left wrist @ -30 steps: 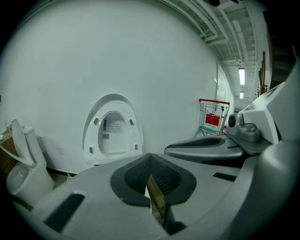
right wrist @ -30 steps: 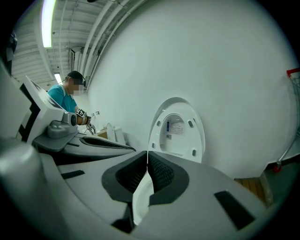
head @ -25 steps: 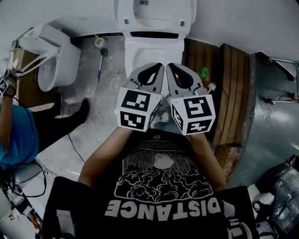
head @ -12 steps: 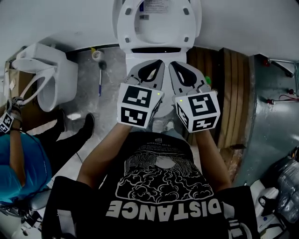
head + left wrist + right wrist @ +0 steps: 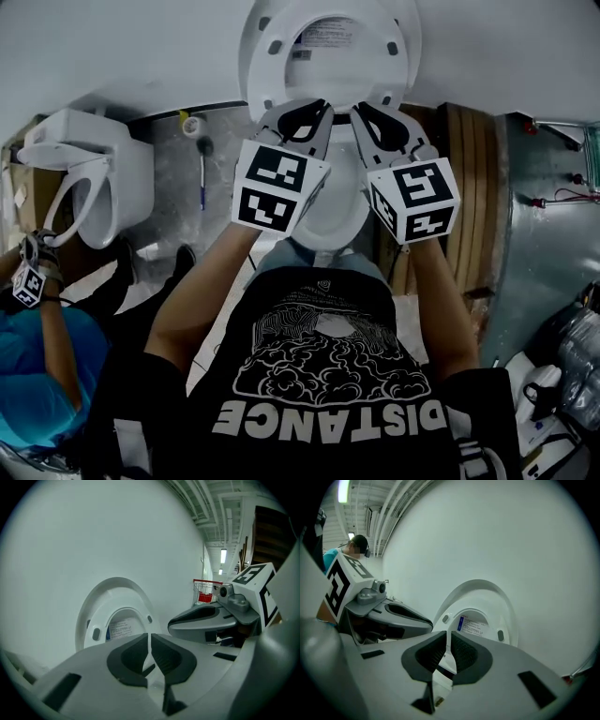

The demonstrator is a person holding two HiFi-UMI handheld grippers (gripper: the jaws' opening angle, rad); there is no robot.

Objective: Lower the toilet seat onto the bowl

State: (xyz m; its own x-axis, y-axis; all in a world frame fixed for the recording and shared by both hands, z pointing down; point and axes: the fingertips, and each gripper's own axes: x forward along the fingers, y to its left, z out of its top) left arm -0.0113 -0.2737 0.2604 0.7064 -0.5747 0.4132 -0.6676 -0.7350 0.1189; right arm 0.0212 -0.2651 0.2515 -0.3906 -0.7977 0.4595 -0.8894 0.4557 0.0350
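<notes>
Grey concrete floor (image 5: 173, 220), second white toilet (image 5: 127, 183) at left, brown wooden slats (image 5: 469, 187) at right. Left tongs (image 5: 307, 107) and right tongs (image 5: 373, 110), pressed together and empty, face the raised white oval toilet seat (image 5: 265, 70).

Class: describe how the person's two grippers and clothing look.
The left gripper and right gripper are grey plastic, each with two tapering jaws lined with dark ribbed pads and a white cube bearing black square markers. The person wears a black short-sleeved T-shirt with white print.
</notes>
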